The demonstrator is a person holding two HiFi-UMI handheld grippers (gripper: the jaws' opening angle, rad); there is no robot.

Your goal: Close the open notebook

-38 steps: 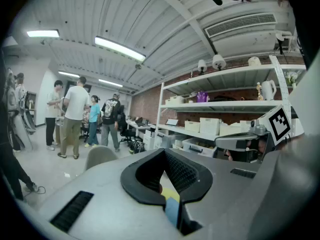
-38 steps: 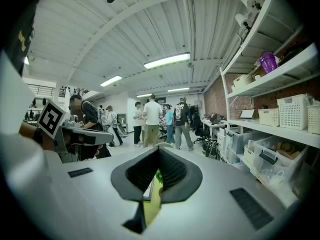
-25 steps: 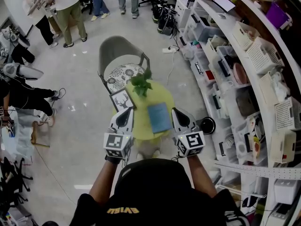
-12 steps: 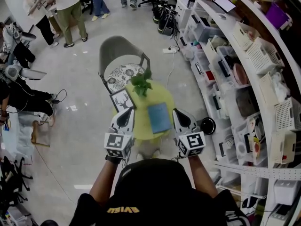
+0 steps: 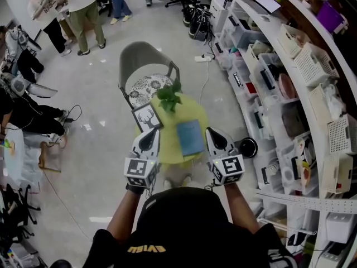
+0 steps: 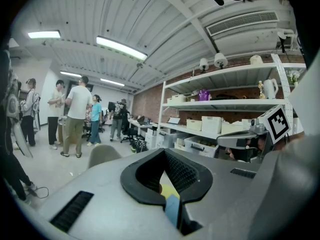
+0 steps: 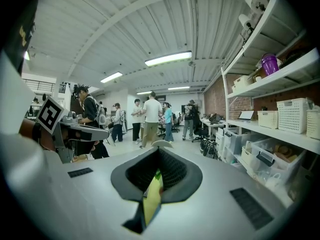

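Observation:
A blue notebook [image 5: 190, 138] lies flat on the small round yellow table [image 5: 167, 149], blue cover up. My left gripper [image 5: 149, 136] hovers at the table's near left edge, a little left of the notebook, shut with nothing in it. My right gripper [image 5: 215, 136] hangs just right of the notebook, also shut and holding nothing. In the left gripper view the jaws [image 6: 167, 196] meet, and a sliver of notebook [image 6: 172, 209] and table shows through the gap. The right gripper view shows its jaws [image 7: 150, 204] together, with a strip of yellow table [image 7: 151, 201] between them.
A potted plant [image 5: 169, 99] and a framed deer picture [image 5: 146, 118] stand on the table's far side. A grey chair [image 5: 146, 71] sits behind it. Shelves with bins [image 5: 290, 94] run along the right. Several people [image 5: 78, 10] stand at the far left.
Both grippers and the notebook have stayed where they were. Only the people at the left edge have shifted slightly.

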